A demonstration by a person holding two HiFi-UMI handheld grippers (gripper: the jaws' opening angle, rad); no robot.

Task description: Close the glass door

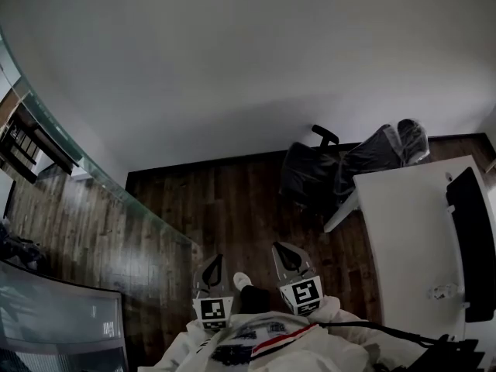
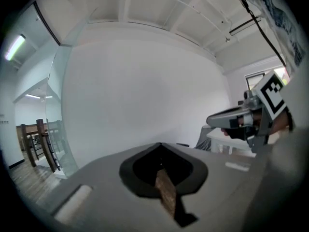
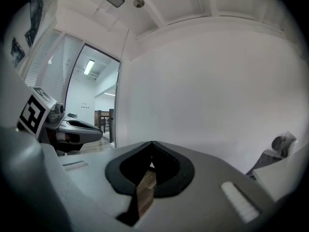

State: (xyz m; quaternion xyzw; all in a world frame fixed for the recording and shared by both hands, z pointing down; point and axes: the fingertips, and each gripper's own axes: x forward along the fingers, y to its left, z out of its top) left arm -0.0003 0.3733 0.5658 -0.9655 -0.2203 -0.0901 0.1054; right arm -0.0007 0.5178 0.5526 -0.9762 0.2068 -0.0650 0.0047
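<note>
The glass door (image 1: 116, 188) runs as a greenish pane across the left of the head view, its near edge ending just left of my left gripper (image 1: 215, 260). That gripper and my right gripper (image 1: 279, 248) are held side by side low over the dark wooden floor, both pointing toward the white wall. Neither touches the glass. In the left gripper view my left gripper (image 2: 161, 144) has its tips together with nothing between them; the glass pane (image 2: 59, 129) stands to its left. My right gripper (image 3: 152, 143) is likewise shut and empty, with the door's edge (image 3: 119, 95) to its left.
A black office chair (image 1: 341, 169) draped in plastic stands right of centre against the wall. A white table (image 1: 411, 246) with a black monitor (image 1: 474, 239) fills the right side. Wooden furniture (image 1: 27, 142) lies beyond the glass at far left.
</note>
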